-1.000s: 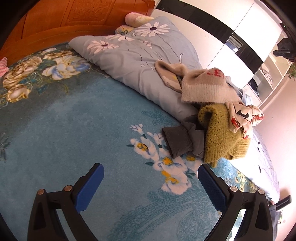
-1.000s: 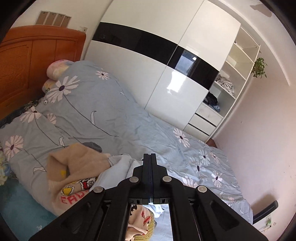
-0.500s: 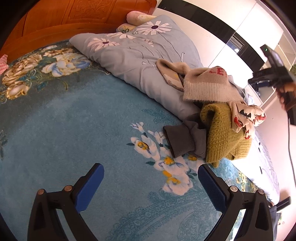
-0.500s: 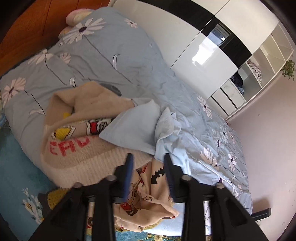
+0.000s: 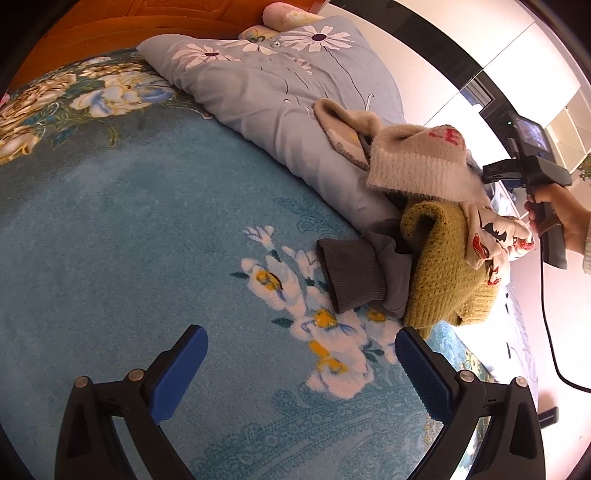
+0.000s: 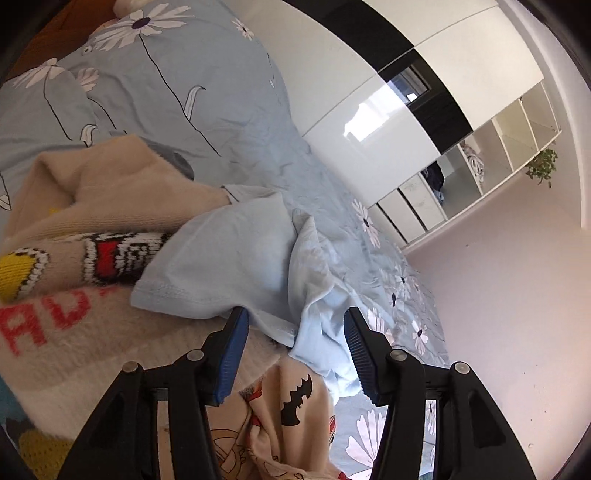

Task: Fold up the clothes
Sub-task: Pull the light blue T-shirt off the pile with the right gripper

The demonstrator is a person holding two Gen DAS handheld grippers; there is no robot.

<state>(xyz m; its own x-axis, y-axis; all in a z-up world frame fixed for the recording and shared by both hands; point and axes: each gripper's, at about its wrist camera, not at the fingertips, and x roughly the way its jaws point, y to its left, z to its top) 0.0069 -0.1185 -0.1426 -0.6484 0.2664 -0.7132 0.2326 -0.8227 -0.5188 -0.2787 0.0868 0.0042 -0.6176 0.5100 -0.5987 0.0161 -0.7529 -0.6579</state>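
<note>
A bedroom: a bed under a teal blanket point(image 5: 129, 229) with flower patterns, a grey-blue daisy quilt point(image 5: 277, 92) bunched along its far side, a wooden headboard point(image 5: 92, 33) behind, and a white-and-black wardrobe point(image 6: 388, 110) with open shelves point(image 6: 517, 122) by a pink wall.

The left tool point(image 5: 301, 363) hangs over bare blanket with its blue pads point(image 5: 177, 373) spread wide and nothing between them. Beyond it, at the quilt's edge, lies the clothes pile: a dark grey cuffed garment point(image 5: 354, 273) nearest, an olive knit point(image 5: 443, 273) just beside and partly over it, a cream printed piece point(image 5: 487, 236) draped on the knit, and a fuzzy beige sweater point(image 5: 417, 162) with red letters on top.

The right tool point(image 6: 295, 339) has just spread its fingers and stands open over the pile, a fold of the light blue shirt point(image 6: 236, 266) lying between the pads point(image 6: 231, 354) without being pinched. The shirt rests on the beige sweater, with the cream bat-print piece below the tool. In the left view a hand point(image 5: 554, 214) grips this tool's handle behind the pile.
</note>
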